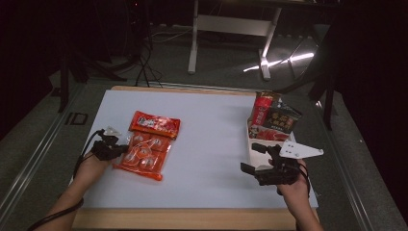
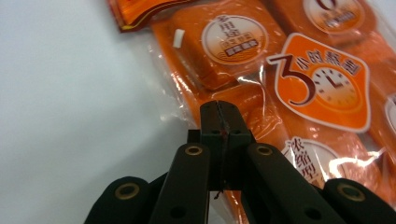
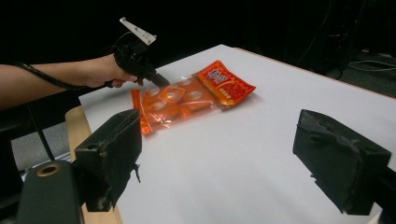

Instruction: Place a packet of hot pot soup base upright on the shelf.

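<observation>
Orange snack bag (image 1: 146, 147) lies flat on the white table (image 1: 207, 144), left of the box (image 1: 269, 132) of packets, probably so its thin clear edge can be pinched; the left gripper (image 1: 120, 150), jaws closed tight, sits at the bag's side farthest from the box, seemingly nipping the film. Right gripper (image 1: 254, 158) waits just in front of the box, jaws wide, nothing between them. Left gripper view gives the shut tips (image 2: 220, 112) against the plastic; right gripper view gives the whole bag (image 3: 187, 95) farther off.

left claw (image 2: 219, 119) shut, right claw (image 3: 233, 163) wide open
</observation>
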Motion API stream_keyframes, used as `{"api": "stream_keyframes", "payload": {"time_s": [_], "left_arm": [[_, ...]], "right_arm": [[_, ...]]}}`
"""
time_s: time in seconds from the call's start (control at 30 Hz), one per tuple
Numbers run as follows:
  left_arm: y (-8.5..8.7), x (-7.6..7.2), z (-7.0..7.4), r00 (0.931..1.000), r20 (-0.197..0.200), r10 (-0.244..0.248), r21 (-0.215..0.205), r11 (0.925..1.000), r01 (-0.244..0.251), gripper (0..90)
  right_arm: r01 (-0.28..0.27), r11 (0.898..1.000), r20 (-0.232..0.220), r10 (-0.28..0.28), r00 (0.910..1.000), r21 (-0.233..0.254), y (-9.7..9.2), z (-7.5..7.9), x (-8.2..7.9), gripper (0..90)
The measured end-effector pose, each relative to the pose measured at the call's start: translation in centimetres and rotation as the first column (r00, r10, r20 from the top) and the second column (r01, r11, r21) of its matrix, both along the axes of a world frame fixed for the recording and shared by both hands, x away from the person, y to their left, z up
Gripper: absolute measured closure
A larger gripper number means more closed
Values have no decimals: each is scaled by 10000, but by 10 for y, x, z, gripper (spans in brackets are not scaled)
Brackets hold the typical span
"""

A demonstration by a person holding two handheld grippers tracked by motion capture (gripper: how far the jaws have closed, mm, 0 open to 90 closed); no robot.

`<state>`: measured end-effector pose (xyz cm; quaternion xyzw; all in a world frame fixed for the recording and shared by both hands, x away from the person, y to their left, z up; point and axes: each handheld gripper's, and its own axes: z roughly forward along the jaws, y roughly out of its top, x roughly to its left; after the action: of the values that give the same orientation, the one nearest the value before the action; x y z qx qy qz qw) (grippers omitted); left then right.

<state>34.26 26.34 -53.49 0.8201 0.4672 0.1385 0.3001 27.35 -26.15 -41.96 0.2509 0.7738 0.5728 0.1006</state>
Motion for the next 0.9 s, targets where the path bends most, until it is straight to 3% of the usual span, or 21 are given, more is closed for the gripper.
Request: {"api": "stream_keyframes", "payload": {"time_s": [0.23, 0.63, 0.77, 0.9], "left_arm": [[-19, -4, 0, 9989, -151, -441, -365, 9984, 436, 900], [-38, -6, 1, 9956, -212, -911, -370, 9952, 903, 900], [-36, 1, 5, 9966, -105, -821, -179, 9965, 819, 900], [-35, 14, 12, 9992, 197, -336, -168, 9993, 340, 900]], "right_arm": [[4, 10000, -21, -4, 10000, 25, 0, 0, 0, 154], [-50, 10000, -46, 50, 10000, -17, 1, -1, -1, 154], [-32, 10000, -67, 32, 10000, -34, 0, -1, 0, 154], [-20, 10000, -57, 20, 10000, -24, 0, -2, 0, 154]]}}
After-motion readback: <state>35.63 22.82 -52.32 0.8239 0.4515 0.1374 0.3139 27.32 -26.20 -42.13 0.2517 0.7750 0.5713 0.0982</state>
